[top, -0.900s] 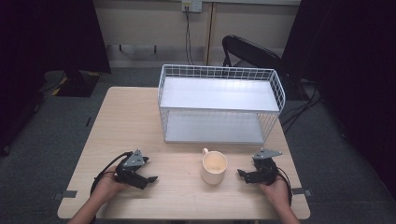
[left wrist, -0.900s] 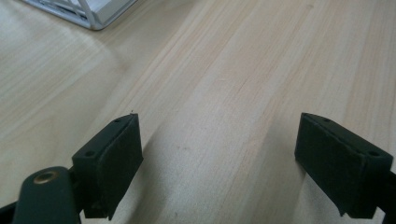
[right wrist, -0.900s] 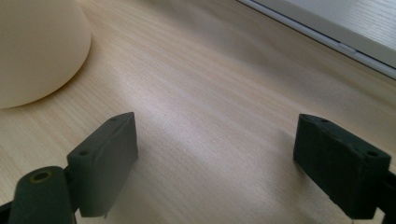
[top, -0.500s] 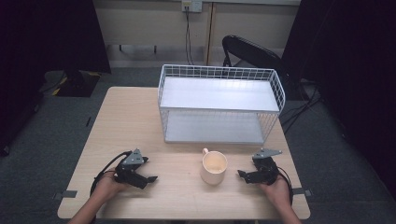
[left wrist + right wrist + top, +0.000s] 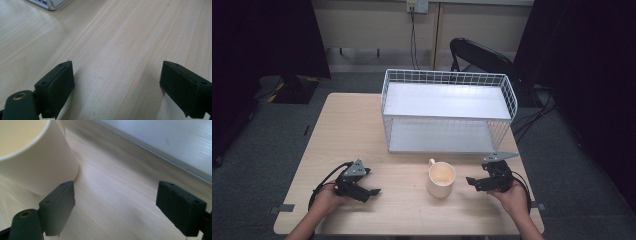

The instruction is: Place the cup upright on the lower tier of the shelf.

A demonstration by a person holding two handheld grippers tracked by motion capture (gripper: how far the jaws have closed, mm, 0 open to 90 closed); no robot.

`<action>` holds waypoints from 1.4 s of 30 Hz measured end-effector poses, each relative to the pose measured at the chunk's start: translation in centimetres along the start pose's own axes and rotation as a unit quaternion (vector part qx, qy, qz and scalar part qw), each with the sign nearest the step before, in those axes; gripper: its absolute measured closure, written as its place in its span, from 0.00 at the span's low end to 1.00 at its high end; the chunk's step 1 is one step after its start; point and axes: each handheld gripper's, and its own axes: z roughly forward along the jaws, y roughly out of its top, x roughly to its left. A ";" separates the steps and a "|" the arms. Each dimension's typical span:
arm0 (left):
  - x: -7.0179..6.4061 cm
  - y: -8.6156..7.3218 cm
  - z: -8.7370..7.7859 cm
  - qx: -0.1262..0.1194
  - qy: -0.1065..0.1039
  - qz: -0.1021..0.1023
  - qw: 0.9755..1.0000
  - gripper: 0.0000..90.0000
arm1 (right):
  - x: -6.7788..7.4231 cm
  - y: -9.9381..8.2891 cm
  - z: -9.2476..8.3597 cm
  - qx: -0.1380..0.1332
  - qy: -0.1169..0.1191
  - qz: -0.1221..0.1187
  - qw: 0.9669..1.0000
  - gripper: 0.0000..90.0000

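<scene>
Pale wood-grain laminate formed the top of the counter (image 5: 362, 130), which carried 3 groups of items: a white wire rack (image 5: 447, 112), a cream mug (image 5: 441, 179) and the 2 hand-held tongs.

The wire rack stood at the far middle of the counter, with 2 flat white shelves, 1 above the other, inside a wire frame. The mug stood upright on the counter just in front of the rack, between the 2 tongs, with its handle turned toward the rack. Its interior appeared empty in the high view.

The left tongs (image 5: 373, 191) rested low at the near left of the counter, held in the person's left hand (image 5: 328, 199), with a black cable looping behind them. In the left gripper view the left tongs (image 5: 117, 87) stood wide apart with bare counter between the jaws, and a corner of the rack showed at the upper left.

The right tongs (image 5: 470, 181) sat near the right side of the mug, held in the person's right hand (image 5: 512, 197) and pointed toward the mug. In the right gripper view the right tongs (image 5: 115, 207) stood wide apart with nothing between the jaws. The mug (image 5: 32, 162) lay just beyond the left jaw; contact could not be determined.

A black chair (image 5: 482, 55) stood behind the counter.
</scene>
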 end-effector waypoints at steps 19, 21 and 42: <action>-0.1 0.0 0.0 -0.001 0.000 0.000 1.000 0.13 | 1.9 3.6 -1.1 -0.021 0.012 -0.028 0.999 0.17; -0.2 -0.1 0.0 -0.002 0.000 -0.002 1.000 0.13 | 2.2 3.8 -1.1 -0.021 0.016 -0.029 0.999 0.17; -0.3 -0.1 -0.1 0.000 -0.004 0.003 1.000 0.13 | 4.1 5.6 0.4 -0.015 0.034 -0.047 0.998 0.17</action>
